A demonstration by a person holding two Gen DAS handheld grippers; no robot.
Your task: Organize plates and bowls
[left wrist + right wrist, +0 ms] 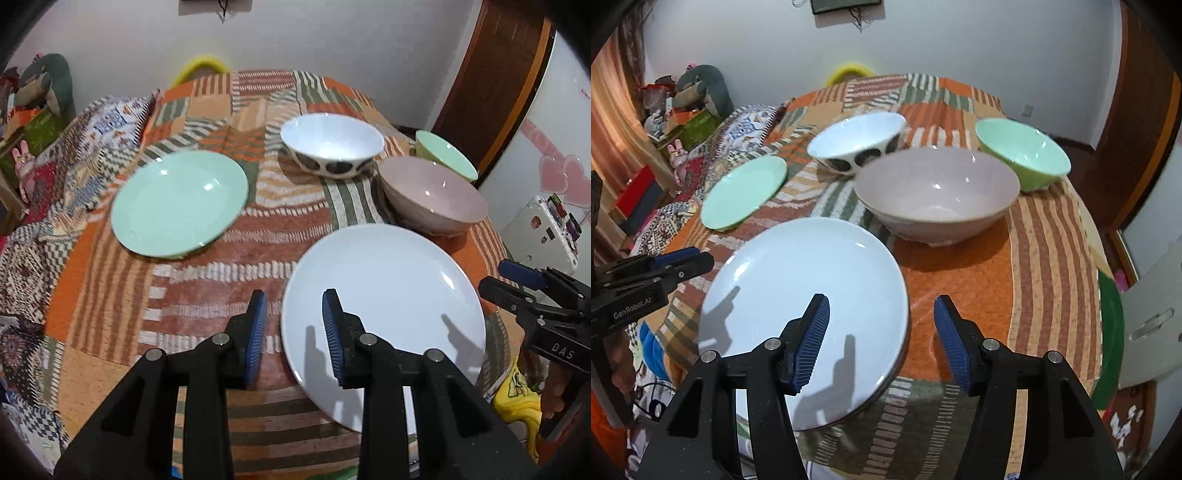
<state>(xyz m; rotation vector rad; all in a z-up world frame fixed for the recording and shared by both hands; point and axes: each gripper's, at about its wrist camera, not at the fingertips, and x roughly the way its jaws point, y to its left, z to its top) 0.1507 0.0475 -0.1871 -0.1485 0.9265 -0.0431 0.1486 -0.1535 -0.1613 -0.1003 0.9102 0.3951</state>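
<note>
A large white plate (388,295) lies at the near edge of the patchwork-covered table; it also shows in the right wrist view (812,280). A green plate (177,203) (744,192) lies to its far left. Behind stand a white bowl with dark spots (332,142) (857,142), a pink bowl (432,195) (938,192) and a green bowl (447,153) (1023,155). My left gripper (294,317) is open and empty, straddling the white plate's left rim. My right gripper (881,325) is open and empty, straddling the plate's right rim.
The table (960,266) is covered in an orange, brown and green patchwork cloth. A patterned cloth (92,147) and toys lie at the left. A white fridge (554,166) and brown door stand at the right. A yellow chair back (849,72) is behind the table.
</note>
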